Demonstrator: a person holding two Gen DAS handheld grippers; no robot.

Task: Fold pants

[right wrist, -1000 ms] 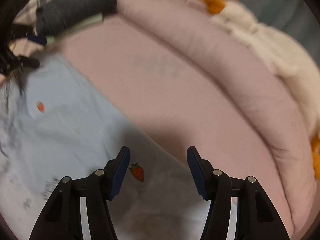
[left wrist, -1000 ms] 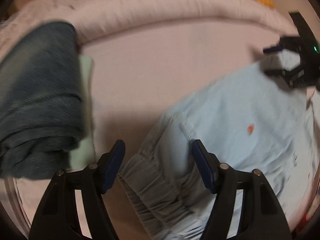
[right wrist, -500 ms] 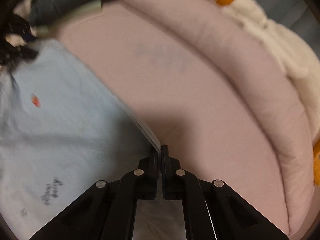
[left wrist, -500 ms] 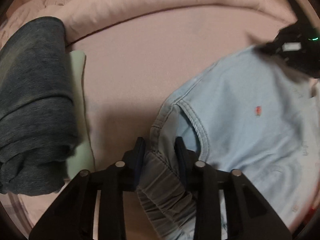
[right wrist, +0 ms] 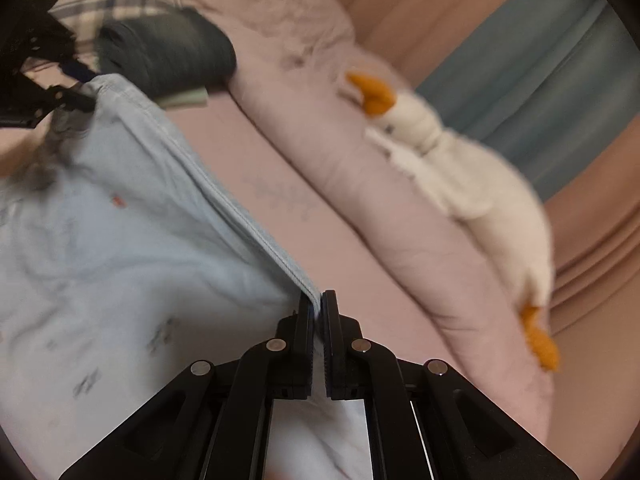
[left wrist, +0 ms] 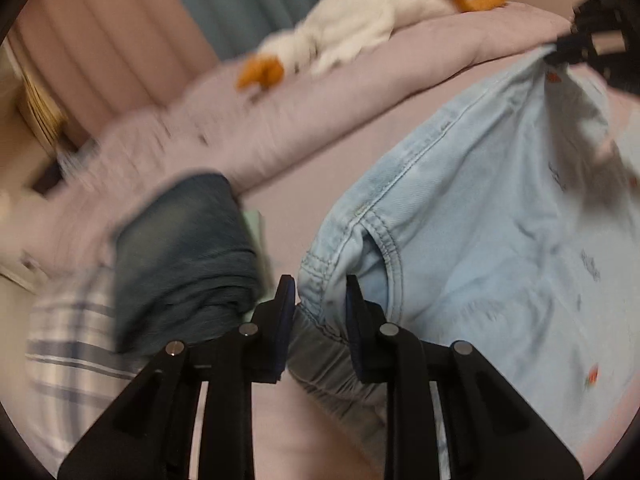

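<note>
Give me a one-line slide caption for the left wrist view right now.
Left gripper closing its fingers on the waistband of the light blue pants, lifted above the pink bed beside folded dark jeans.

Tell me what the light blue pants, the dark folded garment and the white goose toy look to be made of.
Light blue pants: likely thin washed denim; matte, with doubled seam stitching.
Dark folded garment: probably heavier dark denim, faded streaks; blur leaves it open.
White goose toy: plush, fuzzy white pile with orange beak and feet.
</note>
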